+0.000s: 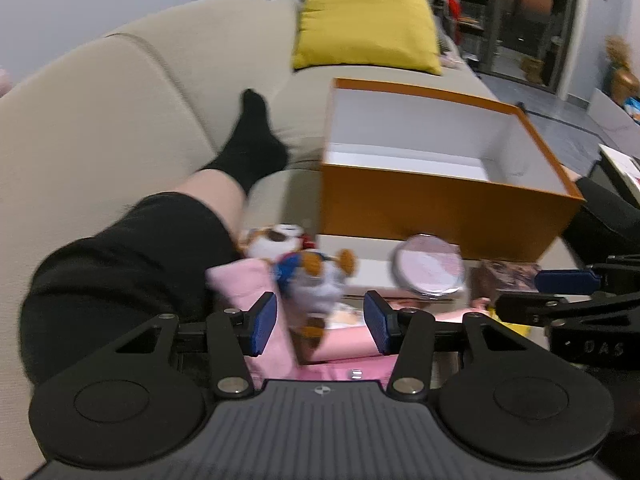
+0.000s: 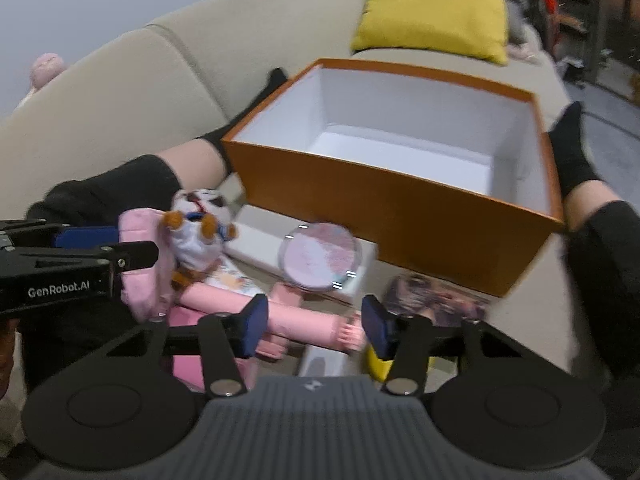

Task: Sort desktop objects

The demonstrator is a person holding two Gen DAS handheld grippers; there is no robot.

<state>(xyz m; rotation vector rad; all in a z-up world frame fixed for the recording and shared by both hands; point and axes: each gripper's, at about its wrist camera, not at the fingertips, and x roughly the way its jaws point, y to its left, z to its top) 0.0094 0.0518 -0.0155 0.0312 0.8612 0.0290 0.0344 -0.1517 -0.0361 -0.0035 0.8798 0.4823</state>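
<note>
An empty orange box point(image 1: 440, 208) point(image 2: 384, 200) with a white inside stands on the sofa. In front of it lies a pile: a plush dog point(image 1: 308, 272) point(image 2: 198, 240), a round pink tin point(image 1: 430, 268) point(image 2: 320, 258), a pink roll point(image 2: 296, 320), a pink cloth point(image 1: 248, 284) point(image 2: 138, 276) and a photo card point(image 1: 508, 276) point(image 2: 436, 296). My left gripper point(image 1: 320, 322) is open just above the plush dog and holds nothing. My right gripper point(image 2: 314, 326) is open over the pink roll and holds nothing.
The person's legs in black shorts and socks point(image 1: 248, 148) point(image 2: 576, 152) lie on both sides of the box. A yellow cushion point(image 1: 368, 24) point(image 2: 436, 8) leans on the beige sofa back point(image 1: 120, 100). A white flat box point(image 2: 256, 248) lies under the pile.
</note>
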